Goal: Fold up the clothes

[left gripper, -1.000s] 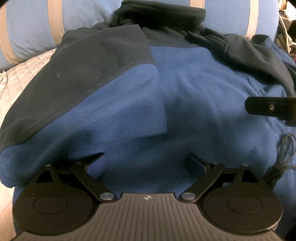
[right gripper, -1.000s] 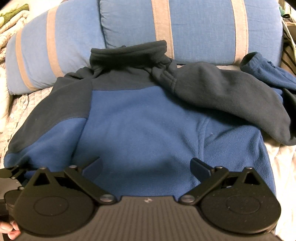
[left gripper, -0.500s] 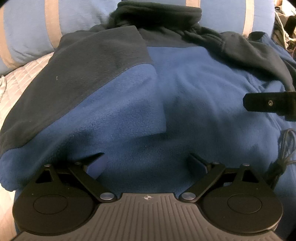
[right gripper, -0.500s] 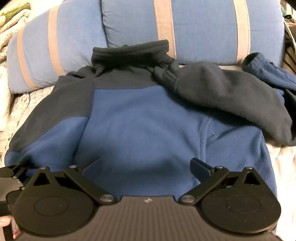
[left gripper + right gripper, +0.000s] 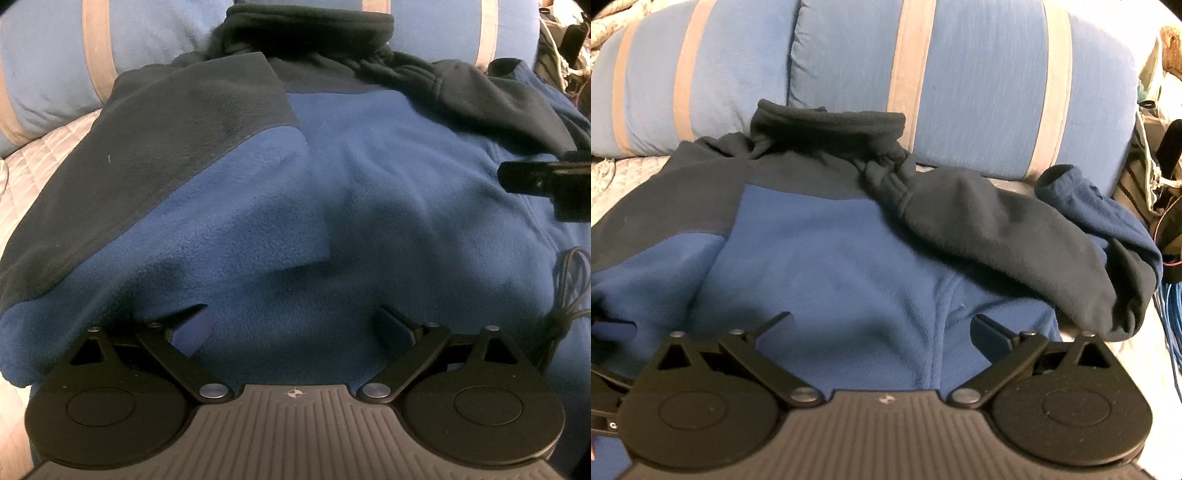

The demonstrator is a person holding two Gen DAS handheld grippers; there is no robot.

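A blue and navy fleece jacket [image 5: 369, 206] lies back-up on the bed, collar toward the pillows; it also fills the right wrist view [image 5: 831, 266]. Its left sleeve [image 5: 177, 192] is folded in over the body. Its right sleeve [image 5: 997, 236] lies bunched across the upper right, cuff [image 5: 1067, 184] near the pillow. My left gripper [image 5: 291, 325] is open and empty over the lower hem. My right gripper [image 5: 882, 328] is open and empty over the lower middle of the jacket; one of its fingers shows in the left wrist view [image 5: 535, 181].
Blue pillows with tan stripes [image 5: 960, 74] stand behind the collar. A quilted white bedspread [image 5: 40, 162] shows at the left. Cables [image 5: 1171, 325] and clutter lie off the bed's right side. A black cable [image 5: 569, 280] hangs at the right of the left wrist view.
The right gripper has moved forward and to the right over the jacket. The left gripper has crept slightly forward. The jacket has not moved.
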